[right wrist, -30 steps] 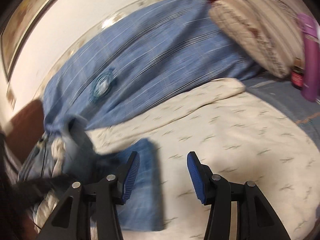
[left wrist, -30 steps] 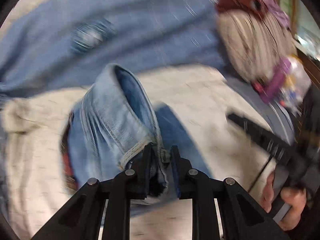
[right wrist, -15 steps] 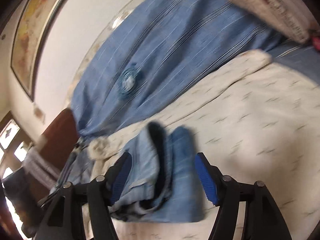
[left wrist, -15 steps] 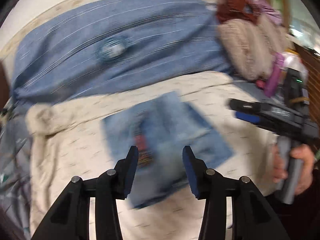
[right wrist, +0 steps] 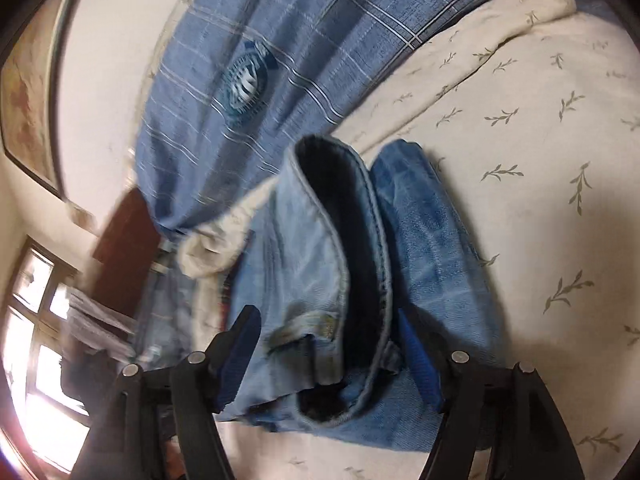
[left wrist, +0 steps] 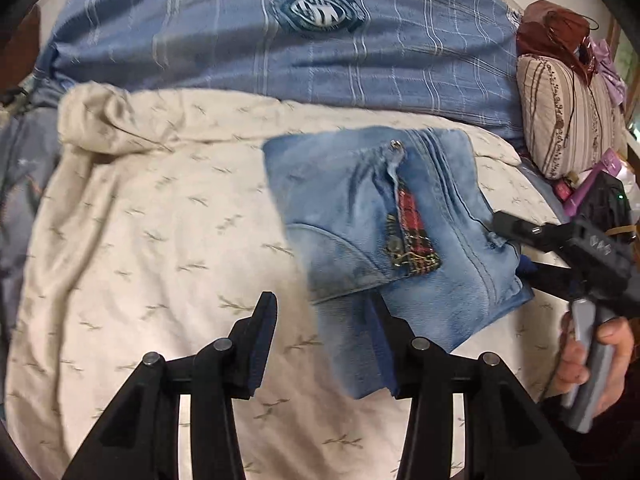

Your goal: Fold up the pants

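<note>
Folded light-blue denim pants with a red plaid patch, lying on a cream leaf-print bedsheet. Left black two-finger gripper spread wide, empty, just above the near corner. Right black gripper agape, straddling the waistband edge. Behind, a blue checked blanket.

Faded, matt denim cloth with raised stitched seams is being shown by the pants. Soft, wrinkled cotton-like fabric is being shown by the cream bedsheet. Matt black plastic is being displayed by the left hand-held gripper.
</note>
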`<act>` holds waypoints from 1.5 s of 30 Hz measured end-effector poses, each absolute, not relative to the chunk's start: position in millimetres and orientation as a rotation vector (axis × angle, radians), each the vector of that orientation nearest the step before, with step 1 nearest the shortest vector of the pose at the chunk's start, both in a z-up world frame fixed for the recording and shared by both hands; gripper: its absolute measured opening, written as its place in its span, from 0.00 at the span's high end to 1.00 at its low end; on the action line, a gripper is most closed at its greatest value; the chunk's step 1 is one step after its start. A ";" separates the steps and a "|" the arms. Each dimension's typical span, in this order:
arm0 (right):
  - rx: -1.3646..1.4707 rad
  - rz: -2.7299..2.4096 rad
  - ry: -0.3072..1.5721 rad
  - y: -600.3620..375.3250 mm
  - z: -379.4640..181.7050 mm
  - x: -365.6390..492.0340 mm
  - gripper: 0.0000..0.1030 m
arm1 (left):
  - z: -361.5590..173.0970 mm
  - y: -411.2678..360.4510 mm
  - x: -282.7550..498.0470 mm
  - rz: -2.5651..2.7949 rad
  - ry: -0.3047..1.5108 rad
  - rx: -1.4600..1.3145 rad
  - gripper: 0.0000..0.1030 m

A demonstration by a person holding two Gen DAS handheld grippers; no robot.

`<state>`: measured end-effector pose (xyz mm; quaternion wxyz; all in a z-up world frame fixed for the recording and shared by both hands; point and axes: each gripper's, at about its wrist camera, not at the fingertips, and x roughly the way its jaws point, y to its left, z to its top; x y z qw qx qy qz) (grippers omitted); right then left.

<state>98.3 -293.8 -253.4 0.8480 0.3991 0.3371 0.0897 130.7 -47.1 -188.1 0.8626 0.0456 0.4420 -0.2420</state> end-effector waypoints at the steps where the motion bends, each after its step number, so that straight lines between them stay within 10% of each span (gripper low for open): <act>1: 0.810 0.176 0.713 -288.9 -252.3 99.5 0.29 | -190.0 -49.4 130.3 -0.519 0.931 0.093 0.55; 5: 0.672 0.235 0.652 -270.4 -233.4 95.7 0.62 | -188.6 -54.8 129.8 -0.538 0.922 0.093 0.55; 21: 0.373 0.082 0.562 -265.2 -205.2 69.2 0.68 | -171.0 -118.7 107.7 -0.616 0.844 0.214 0.57; 25: 0.343 0.001 0.559 -277.9 -207.5 64.5 0.82 | -166.7 -114.2 110.4 -0.624 0.852 0.185 0.57; 45: 0.369 0.040 0.488 -268.2 -192.6 72.6 0.82 | -150.2 -77.4 169.4 -0.436 0.817 0.145 0.52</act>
